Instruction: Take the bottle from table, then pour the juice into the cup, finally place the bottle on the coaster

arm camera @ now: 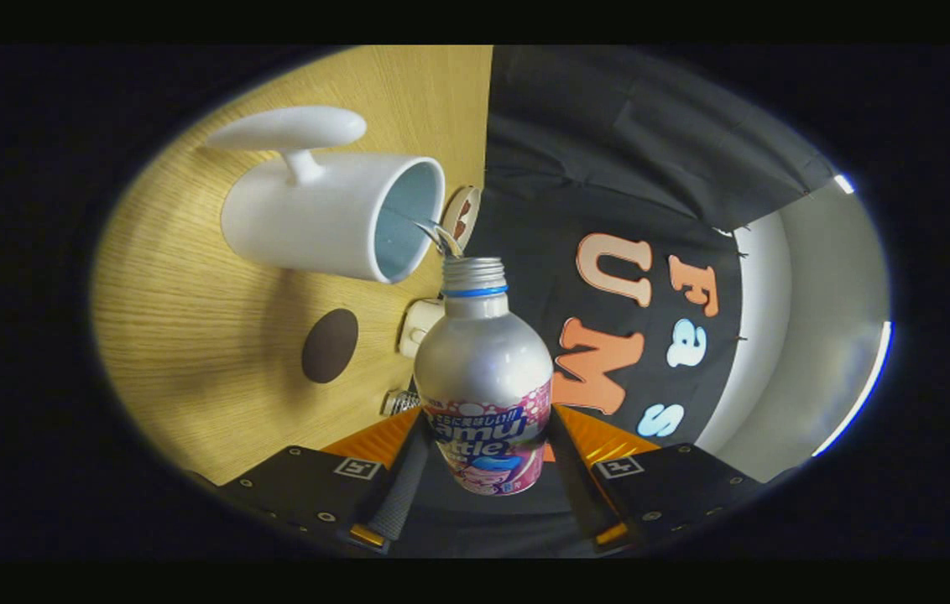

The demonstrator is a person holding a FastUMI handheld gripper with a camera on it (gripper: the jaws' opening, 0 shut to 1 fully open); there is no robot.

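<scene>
The wooden desk [190, 335] appeared rolled sideways, its far edge meeting the black cloth wall. The gripper [488, 470] held the silver bottle [483, 369] clamped between both fingers, tilted with its open neck at the rim of the white cup [315, 218]. A thin clear stream ran from the mouth into the cup. The dark round coaster [330, 345] lay on the desk just beside the cup, nearer the fingers.

Jammed at the bottle [483, 369] mouth: cup [332, 214] rim right there, small round item [460, 214] just beyond. Open tabletop [190, 335] around the dark coaster [330, 345], white object [420, 325] crowding its far side
</scene>
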